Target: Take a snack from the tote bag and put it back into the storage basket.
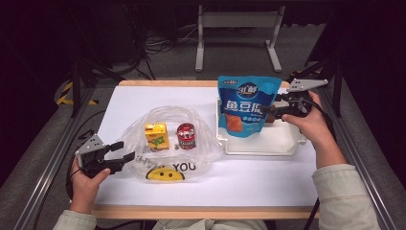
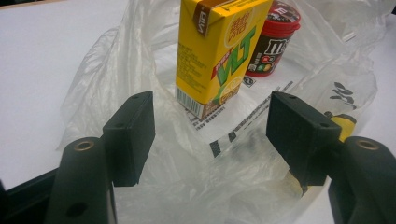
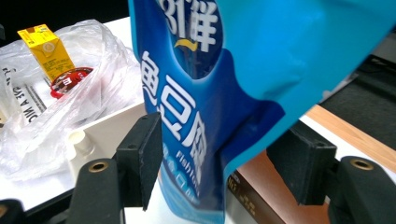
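Between the jaws of the right gripper hangs the blue snack pouch, its lower edge running down through the gap. The left jaw's pad lies against the pouch's printed face, while the right jaw stands clear of its back, so the jaws are released rather than clamped. Just past the jaws, under the pouch, a brown box lies in the white tray. Farther off to the left of these jaws sits the clear plastic bag with the yellow drink carton and the red candy tub inside it.

From above, the right gripper reaches the pouch from its right side, and the pouch stands upright over the tray.

At the left gripper, the jaws are spread wide with crumpled film of the bag lying loose between them; neither pad presses on it. Straight ahead of the gap, just beyond the pads, stands the carton, tilted, and behind it to the right the tub. From above, the left gripper sits at the bag's left edge.
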A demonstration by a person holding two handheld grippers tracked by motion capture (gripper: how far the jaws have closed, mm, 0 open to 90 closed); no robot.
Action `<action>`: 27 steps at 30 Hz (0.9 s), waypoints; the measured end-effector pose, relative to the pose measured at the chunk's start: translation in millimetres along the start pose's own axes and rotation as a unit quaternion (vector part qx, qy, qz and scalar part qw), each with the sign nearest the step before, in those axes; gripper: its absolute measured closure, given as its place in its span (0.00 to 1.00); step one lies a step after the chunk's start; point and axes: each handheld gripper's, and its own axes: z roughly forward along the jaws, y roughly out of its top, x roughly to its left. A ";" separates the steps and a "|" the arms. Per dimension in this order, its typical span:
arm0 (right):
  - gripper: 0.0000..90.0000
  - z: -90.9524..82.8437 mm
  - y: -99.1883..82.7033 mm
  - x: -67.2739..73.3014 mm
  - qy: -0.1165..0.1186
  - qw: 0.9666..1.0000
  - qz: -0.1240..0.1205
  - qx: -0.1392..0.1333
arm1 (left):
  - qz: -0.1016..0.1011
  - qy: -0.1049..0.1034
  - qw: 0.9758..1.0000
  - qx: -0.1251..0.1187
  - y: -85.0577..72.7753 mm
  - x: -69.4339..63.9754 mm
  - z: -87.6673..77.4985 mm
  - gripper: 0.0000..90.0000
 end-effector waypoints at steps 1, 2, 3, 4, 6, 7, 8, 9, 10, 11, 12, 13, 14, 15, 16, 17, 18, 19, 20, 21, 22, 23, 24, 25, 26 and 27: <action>0.41 -4.8 0.3 3.0 -0.010 1.000 0.001 0.002 | 0.000 0.000 1.000 0.000 0.1 0.1 0.2 0.37; 0.41 -8.5 0.6 4.8 -0.018 1.000 0.000 0.004 | -0.002 -0.002 1.000 0.001 0.0 0.0 0.4 0.37; 0.41 -12.1 1.2 7.0 -0.022 1.000 -0.003 0.004 | -0.001 0.001 1.000 0.000 -0.1 -0.1 0.5 0.37; 0.41 -16.3 2.0 10.0 -0.024 1.000 -0.003 0.005 | 0.000 0.001 1.000 0.000 -0.1 -0.2 0.4 0.37; 0.41 -19.3 2.8 12.4 -0.028 1.000 -0.007 0.007 | 0.000 0.000 1.000 0.000 0.1 -0.2 0.1 0.37; 0.40 -22.5 4.1 15.1 -0.030 0.999 -0.012 0.011 | -0.001 0.000 1.000 -0.001 0.2 -0.1 0.1 0.37; 0.40 -25.7 5.4 17.3 -0.032 0.999 -0.013 0.013 | -0.001 0.000 1.000 -0.001 0.1 0.0 0.1 0.37; 0.40 -27.7 6.1 18.3 -0.038 0.999 -0.015 0.015 | -0.001 0.000 1.000 0.000 0.1 -0.1 0.1 0.37; 0.40 -30.1 7.1 19.7 -0.043 0.999 -0.020 0.018 | -0.001 0.002 1.000 0.001 -0.1 -0.5 0.4 0.37; 0.40 -33.3 8.3 21.7 -0.044 0.999 -0.017 0.021 | 0.000 0.001 1.000 0.001 -0.1 -0.7 0.5 0.37; 0.40 -35.0 8.8 22.8 -0.047 0.998 -0.015 0.024 | -0.002 0.002 1.000 0.000 0.1 -1.0 0.2 0.37; 0.40 -36.5 9.2 24.5 -0.056 0.998 -0.012 0.032 | -0.002 0.001 1.000 0.000 0.3 -1.1 -0.2 0.37; 0.40 -37.8 9.3 26.5 -0.059 0.997 -0.012 0.038 | -0.002 0.001 1.000 0.000 0.3 -1.1 -0.2 0.37; 0.40 -38.9 9.3 28.4 -0.059 0.998 -0.010 0.038 | -0.002 0.001 1.000 0.001 0.1 -1.7 -0.2 0.37; 0.40 -38.9 9.3 28.4 -0.059 0.998 -0.010 0.038 | -0.002 0.001 1.000 0.001 0.1 -1.7 -0.2 0.37; 0.40 -40.4 9.3 30.8 -0.061 0.997 -0.008 0.041 | -0.002 0.001 1.000 0.001 0.1 -1.8 -0.3 0.37; 0.40 -41.2 9.4 32.4 -0.062 0.997 -0.010 0.043 | -0.003 0.001 1.000 0.002 -0.1 -1.8 -0.5 0.37; 0.40 -42.3 9.7 34.5 -0.060 0.997 -0.010 0.043 | -0.003 0.000 1.000 0.001 -0.1 -1.7 -0.6 0.37; 0.40 -43.2 10.4 37.0 -0.056 0.998 -0.009 0.040 | -0.002 0.001 1.000 0.001 -0.1 -1.6 -0.6 0.37; 0.40 -44.5 12.8 42.4 -0.047 0.998 -0.012 0.035 | -0.002 0.001 1.000 0.001 -0.3 -1.7 -0.6 0.37; 0.39 -45.1 14.4 45.1 -0.045 0.998 -0.013 0.034 | -0.001 0.002 1.000 0.001 -0.3 -1.6 -0.7 0.37; 0.39 -45.4 15.6 47.1 -0.043 0.998 -0.014 0.033 | -0.001 0.001 1.000 0.001 -0.4 -1.8 -0.9 0.37; 0.39 -45.6 17.4 49.8 -0.039 0.999 -0.015 0.030 | -0.002 0.002 1.000 0.000 -0.5 -1.8 -1.0 0.37; 0.39 -45.5 19.1 52.1 -0.035 0.999 -0.016 0.028 | -0.002 0.001 1.000 0.000 -0.5 -1.7 -1.4 0.37; 0.39 -45.5 19.1 52.1 -0.035 0.999 -0.016 0.028 | -0.002 0.001 1.000 0.000 -0.5 -1.7 -1.4 0.37; 0.39 -44.8 21.1 54.7 -0.030 0.999 -0.017 0.026 | -0.002 0.002 1.000 -0.001 -0.6 -1.6 -1.7 0.37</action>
